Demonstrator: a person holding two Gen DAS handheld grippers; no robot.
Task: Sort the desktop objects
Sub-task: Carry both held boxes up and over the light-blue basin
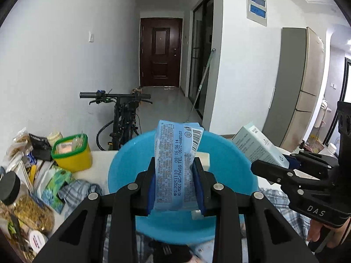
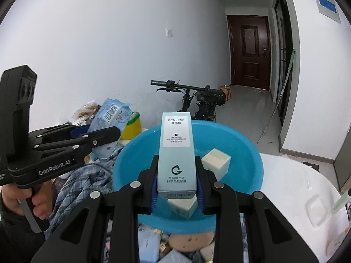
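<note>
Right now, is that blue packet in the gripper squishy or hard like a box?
Probably squishy. The blue packet bulges and creases where the left gripper pinches it, so it likely gives. Its free top end leans a little, suggesting floppiness. The shiny wrapper may be slippery.

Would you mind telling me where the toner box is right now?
The toner box is clamped upright in the right gripper, above the blue basin, in the right wrist view's centre.

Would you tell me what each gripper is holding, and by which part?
Left gripper: blue wipes packet, pinched at its lower end. Right gripper: pale toner box, clamped across its lower sides.
</note>
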